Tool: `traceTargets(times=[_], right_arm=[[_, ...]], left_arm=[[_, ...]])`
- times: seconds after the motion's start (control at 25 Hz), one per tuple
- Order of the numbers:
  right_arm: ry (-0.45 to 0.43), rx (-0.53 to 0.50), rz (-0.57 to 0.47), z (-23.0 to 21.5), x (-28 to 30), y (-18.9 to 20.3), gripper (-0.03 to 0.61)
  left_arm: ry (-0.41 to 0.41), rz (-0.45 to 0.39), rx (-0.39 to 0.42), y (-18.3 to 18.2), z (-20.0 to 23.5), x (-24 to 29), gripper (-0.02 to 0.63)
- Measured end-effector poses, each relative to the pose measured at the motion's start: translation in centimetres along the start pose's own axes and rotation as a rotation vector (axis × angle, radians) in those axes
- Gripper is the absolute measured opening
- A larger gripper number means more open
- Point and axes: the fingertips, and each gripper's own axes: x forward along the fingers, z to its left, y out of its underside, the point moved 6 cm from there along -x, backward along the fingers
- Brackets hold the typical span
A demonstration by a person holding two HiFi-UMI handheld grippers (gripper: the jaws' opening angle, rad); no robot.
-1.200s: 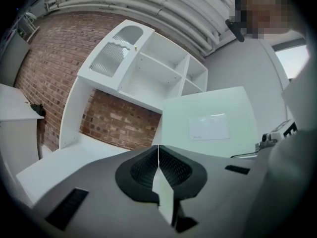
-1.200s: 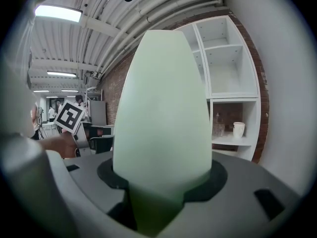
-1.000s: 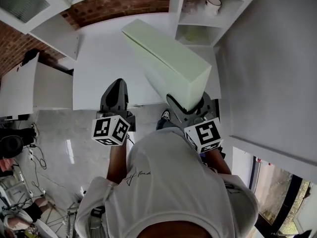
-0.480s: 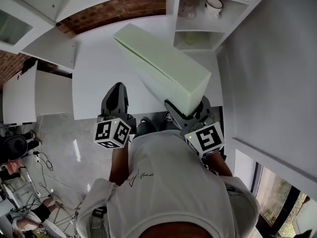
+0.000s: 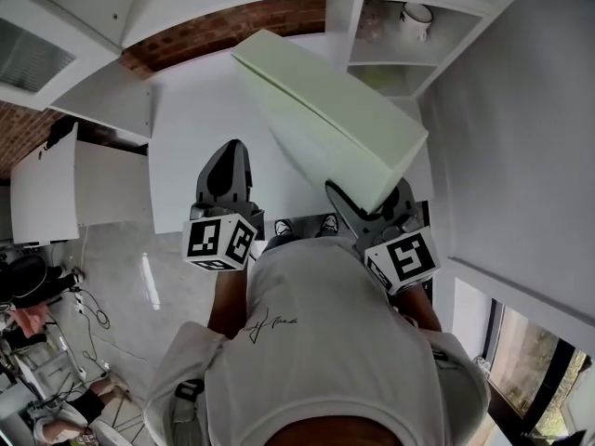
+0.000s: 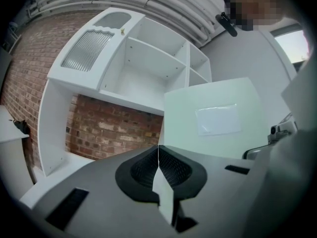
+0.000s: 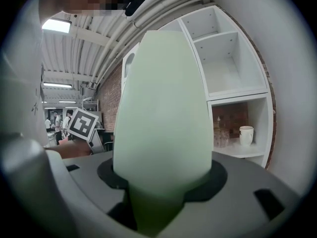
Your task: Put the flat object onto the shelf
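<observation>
A flat pale green box (image 5: 325, 124) is held up tilted, its far end pointing at the white shelf unit (image 5: 390, 56). My right gripper (image 5: 372, 199) is shut on the box's near end. In the right gripper view the box (image 7: 163, 113) fills the middle and rises from between the jaws. My left gripper (image 5: 228, 154) hangs to the left of the box, shut with nothing in it. Its jaws meet in the left gripper view (image 6: 158, 152), where the box's broad face (image 6: 218, 118) shows to the right.
A white cup (image 5: 416, 17) and some glasses (image 7: 221, 137) stand in a right-hand shelf compartment. The compartments above them (image 7: 233, 68) hold nothing. A white counter (image 5: 195, 128) lies below the box, with a brick wall (image 5: 232, 21) behind it. An open cabinet door (image 5: 98, 86) juts out at the left.
The box in my right gripper has shifted a little to the right and up, nearer the shelf compartments. The left gripper has moved along beside it, still shut.
</observation>
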Motion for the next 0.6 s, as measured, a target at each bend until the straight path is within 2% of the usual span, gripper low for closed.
traceTargets(times=[0.44, 0.6], right_arm=[[-0.015, 0.003, -0.036, 2.2, 1.3, -3.0, 0.272], [-0.005, -0.031, -0.042, 2.4, 1.7, -4.6, 0.272]], left_arm=[[0.044, -0.036, -0.005, -1.4, 2.3, -0.5, 0.015], [0.057, -0.035, -0.013, -1.5, 2.8, -0.7, 0.015]])
